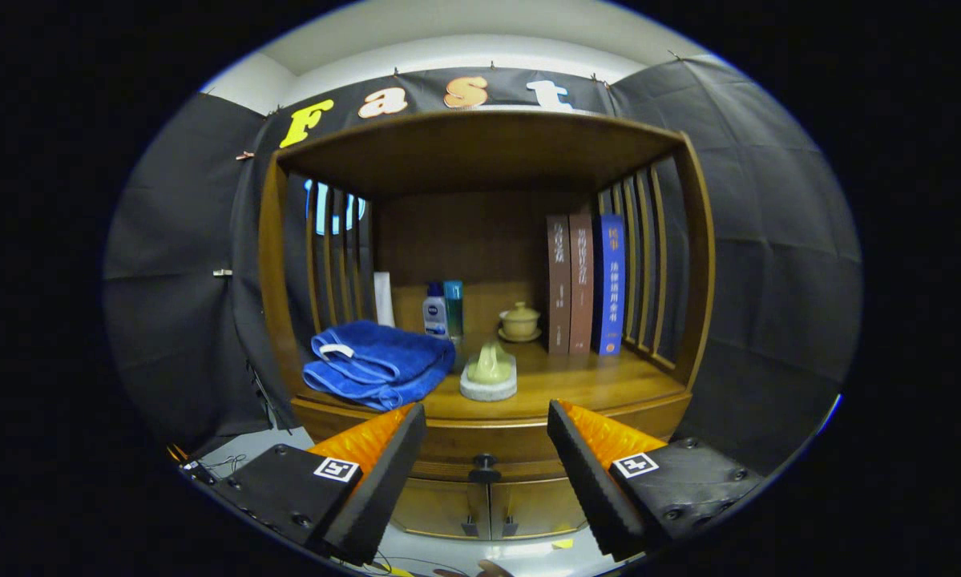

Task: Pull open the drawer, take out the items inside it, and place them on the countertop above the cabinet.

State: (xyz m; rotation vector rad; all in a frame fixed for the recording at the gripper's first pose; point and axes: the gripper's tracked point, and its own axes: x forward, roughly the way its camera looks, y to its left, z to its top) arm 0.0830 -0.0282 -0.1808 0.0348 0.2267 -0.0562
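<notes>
A wooden cabinet [488,152] with slatted sides stands ahead of me. Its drawer front [448,461] sits under the countertop [592,385] and looks closed, with a small dark knob [485,462] at its middle. My gripper [486,429] is open, and the knob lies between the two fingers, a little beyond their tips. Nothing is held. The inside of the drawer is hidden.
On the countertop lie a folded blue towel [376,365], a pale ornament on a round stone base [489,373], a lidded cup [519,322], two small bottles [443,311], a white tube [383,298] and three upright books [584,284]. Two lower cabinet doors [488,509] sit below the drawer.
</notes>
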